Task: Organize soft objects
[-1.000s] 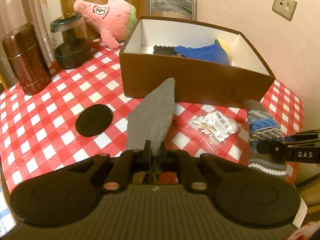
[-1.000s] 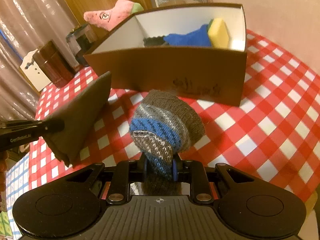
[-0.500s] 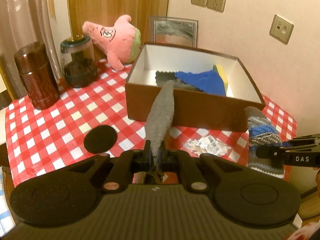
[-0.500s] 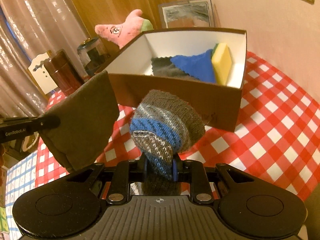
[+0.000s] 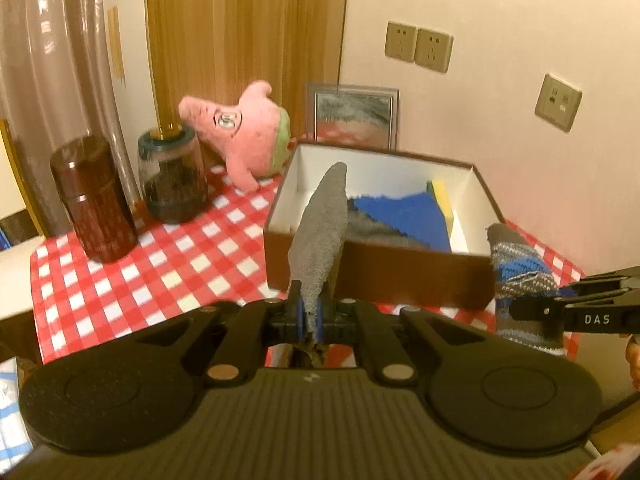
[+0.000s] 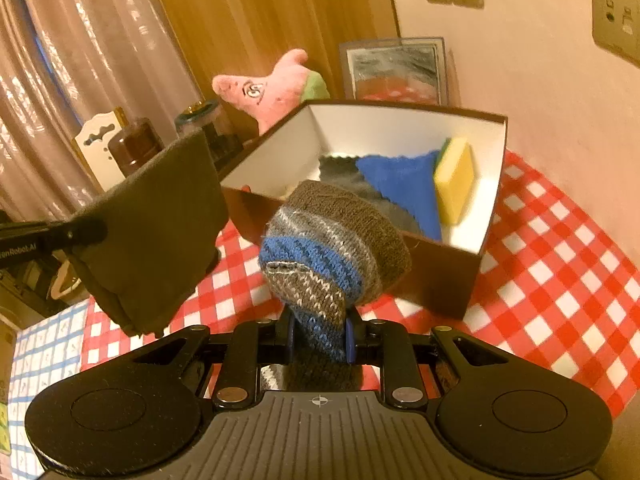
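My left gripper is shut on a grey cloth and holds it up in the air in front of the brown box. My right gripper is shut on a striped grey and blue knitted sock, also lifted, near the box's front wall. The box holds a blue cloth, a dark grey cloth and a yellow sponge. The sock shows at the right of the left wrist view; the cloth shows at the left of the right wrist view.
A pink plush toy lies behind the box's left corner. A glass jar and a brown canister stand at the left on the red checked tablecloth. A framed picture leans on the wall behind the box.
Both grippers have risen with their loads, so the box interior is seen from higher up. The black disc and the cotton swab packet on the table have dropped out of view.
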### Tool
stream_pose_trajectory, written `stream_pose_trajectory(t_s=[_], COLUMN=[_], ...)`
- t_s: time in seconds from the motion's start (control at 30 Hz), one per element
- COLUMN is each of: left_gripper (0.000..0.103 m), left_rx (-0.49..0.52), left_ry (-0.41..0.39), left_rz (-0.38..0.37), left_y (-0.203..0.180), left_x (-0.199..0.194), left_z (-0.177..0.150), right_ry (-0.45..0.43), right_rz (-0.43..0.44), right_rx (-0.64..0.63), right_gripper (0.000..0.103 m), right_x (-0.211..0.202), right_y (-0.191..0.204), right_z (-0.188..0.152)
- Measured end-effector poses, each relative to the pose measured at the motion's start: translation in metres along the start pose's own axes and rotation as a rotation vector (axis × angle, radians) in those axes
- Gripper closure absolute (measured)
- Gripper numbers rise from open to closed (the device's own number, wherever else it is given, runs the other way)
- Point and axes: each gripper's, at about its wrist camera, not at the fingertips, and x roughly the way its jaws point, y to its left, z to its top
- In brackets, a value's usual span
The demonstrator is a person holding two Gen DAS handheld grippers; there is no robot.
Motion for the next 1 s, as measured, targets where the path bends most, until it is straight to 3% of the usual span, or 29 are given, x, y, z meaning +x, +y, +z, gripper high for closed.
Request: stream_pose_trajectory(t_s=[0.43,1.0], left_gripper=[0.097,0.097], left_rx=[0.045,0.066], left_ry=[-0.109,-0.094], left_rz=[-0.02,-0.041], left_y=[-0.014,-0.043], left_x=[0.005,0.091], left_z=[0.066,0.122], right_ry=[-0.073,-0.092], right_rz=[0.013,-0.04], right_rx=[0.033,0.011], right_gripper=[0.08,0.08], right_x=[-0.012,0.021], right_y=[-0.02,-0.06], right_z=[0.052,0.115])
